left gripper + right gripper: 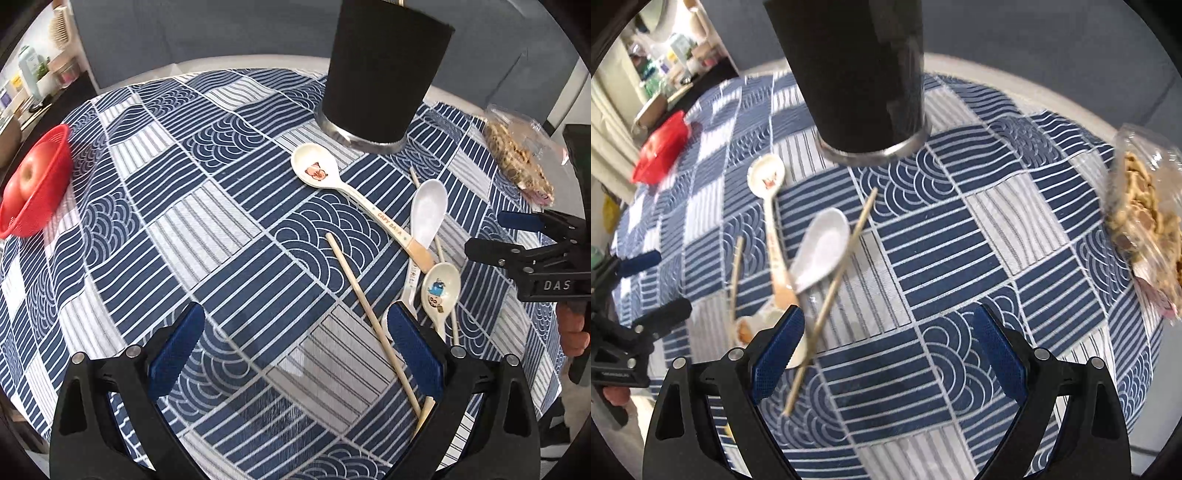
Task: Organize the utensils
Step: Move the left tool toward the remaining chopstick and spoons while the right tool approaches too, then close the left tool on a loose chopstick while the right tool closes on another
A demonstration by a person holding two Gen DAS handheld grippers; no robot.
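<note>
Chopsticks [373, 317] lie crossed under spoons [428, 218] near my left gripper [295, 354]; both my grippers' fingers gape wide, empty. Lifting one risks scattering the pile toward the counter's edge.

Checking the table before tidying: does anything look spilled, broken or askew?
Nothing looks spilled or broken. The utensils lie loose and crisscrossed in front of the black holder: the pig spoon's handle crosses the white spoon, and two chopsticks lie apart at different angles.
</note>
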